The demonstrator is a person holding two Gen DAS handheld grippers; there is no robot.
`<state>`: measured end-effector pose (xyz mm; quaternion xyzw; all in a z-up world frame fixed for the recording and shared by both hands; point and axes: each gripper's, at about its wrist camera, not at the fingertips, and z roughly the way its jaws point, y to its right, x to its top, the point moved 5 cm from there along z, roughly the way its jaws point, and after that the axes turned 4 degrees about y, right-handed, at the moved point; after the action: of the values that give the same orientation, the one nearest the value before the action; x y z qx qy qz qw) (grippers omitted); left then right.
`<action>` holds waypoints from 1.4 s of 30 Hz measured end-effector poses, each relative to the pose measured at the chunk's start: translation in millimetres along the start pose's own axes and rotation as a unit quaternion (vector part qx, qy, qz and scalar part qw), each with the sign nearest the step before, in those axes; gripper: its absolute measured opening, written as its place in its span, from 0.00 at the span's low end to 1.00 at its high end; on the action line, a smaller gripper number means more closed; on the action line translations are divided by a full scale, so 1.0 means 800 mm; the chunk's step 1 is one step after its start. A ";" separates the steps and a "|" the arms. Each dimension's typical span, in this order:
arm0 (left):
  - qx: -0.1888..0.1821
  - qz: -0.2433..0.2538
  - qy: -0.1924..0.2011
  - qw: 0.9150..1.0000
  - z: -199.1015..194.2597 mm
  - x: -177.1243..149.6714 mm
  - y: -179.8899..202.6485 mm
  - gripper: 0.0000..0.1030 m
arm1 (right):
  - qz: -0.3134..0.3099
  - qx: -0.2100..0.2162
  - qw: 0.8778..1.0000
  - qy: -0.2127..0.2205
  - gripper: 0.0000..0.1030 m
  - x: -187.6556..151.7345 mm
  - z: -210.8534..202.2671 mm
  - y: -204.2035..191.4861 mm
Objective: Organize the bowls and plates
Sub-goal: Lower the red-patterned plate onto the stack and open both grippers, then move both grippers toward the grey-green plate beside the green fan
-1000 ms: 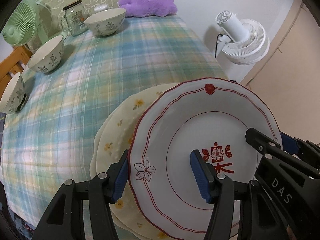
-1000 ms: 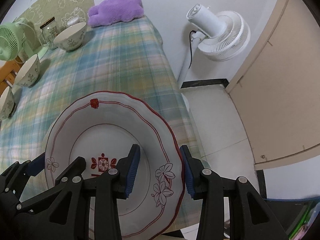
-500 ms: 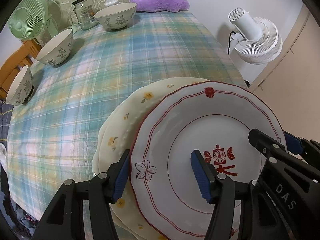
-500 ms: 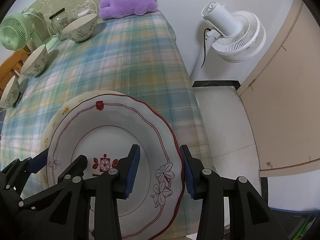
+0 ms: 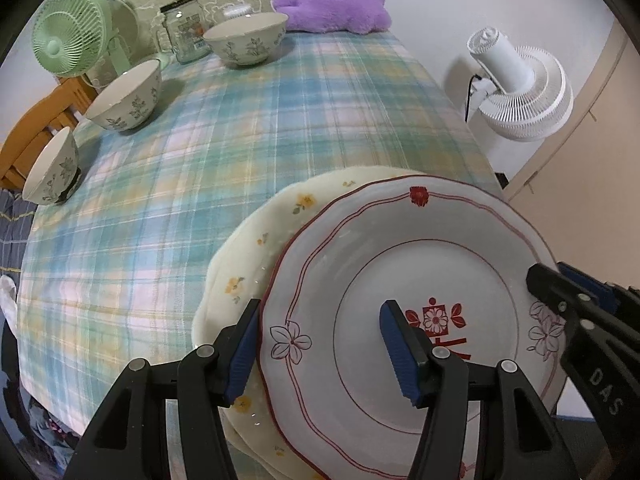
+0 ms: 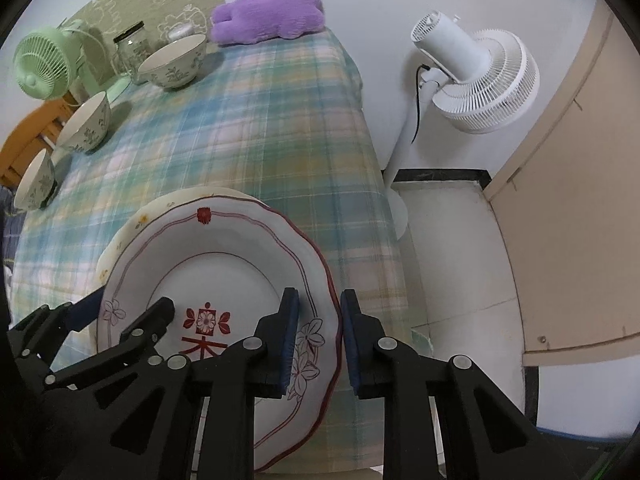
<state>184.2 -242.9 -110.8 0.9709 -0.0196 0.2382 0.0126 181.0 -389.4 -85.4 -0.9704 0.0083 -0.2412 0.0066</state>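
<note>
A white plate with a red rim [image 5: 440, 264] [image 6: 224, 240] lies on a cream plate with yellow flowers [image 5: 256, 256] [image 6: 160, 208] at the table's near right corner. My left gripper [image 5: 320, 320] [image 6: 128, 308] stands open astride the white plate's left rim, one finger outside the edge and the other over its well. At the plate's right rim my right gripper [image 6: 319, 300] [image 5: 568, 280] is closing, its blue pads against both sides of the rim. Three floral bowls [image 5: 248, 40] [image 5: 128, 96] [image 5: 52, 172] stand apart along the table's far left side.
A green desk fan [image 5: 68, 40], a glass jar [image 5: 186, 28] and a purple plush [image 5: 332, 6] sit at the table's far end. A white floor fan [image 6: 480, 80] stands right of the table. A wooden chair [image 5: 32, 132] is at the left edge.
My right gripper's jaws have narrowed onto the white plate's right rim. The left gripper keeps the same spread. Both views have tilted slightly, so more of the cream plate shows.
</note>
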 end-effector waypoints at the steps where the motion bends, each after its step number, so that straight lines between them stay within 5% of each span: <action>1: 0.002 -0.001 0.002 1.000 -0.002 0.001 -0.001 0.58 | -0.002 0.003 1.000 0.001 0.23 0.001 0.000 -0.001; 13: 0.042 -0.009 0.002 0.999 0.003 -0.002 -0.023 0.58 | -0.020 0.024 0.999 -0.011 0.24 0.005 0.018 -0.026; 26: 0.095 0.015 -0.005 0.995 0.012 -0.003 -0.012 0.58 | -0.033 -0.004 0.999 -0.019 0.27 0.005 0.025 -0.031; 36: 0.076 0.017 -0.010 0.997 0.012 -0.007 -0.004 0.76 | -0.050 -0.003 0.999 -0.017 0.30 0.003 0.024 -0.031; 38: 0.067 0.008 -0.010 0.998 0.010 -0.007 -0.004 0.79 | -0.056 0.006 0.998 -0.006 0.36 0.005 0.018 -0.032; 40: 0.054 -0.002 -0.003 0.999 0.002 -0.007 -0.003 0.82 | -0.062 0.012 0.998 0.007 0.61 0.008 0.009 -0.033; 42: 0.046 -0.004 0.011 0.999 -0.011 -0.004 -0.001 0.84 | -0.064 0.015 0.998 0.022 0.65 0.010 0.000 -0.035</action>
<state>177.1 -242.0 -104.8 0.9679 -0.0042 0.2493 -0.0309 188.1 -361.7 -80.9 -0.9632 -0.0577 -0.2625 0.0054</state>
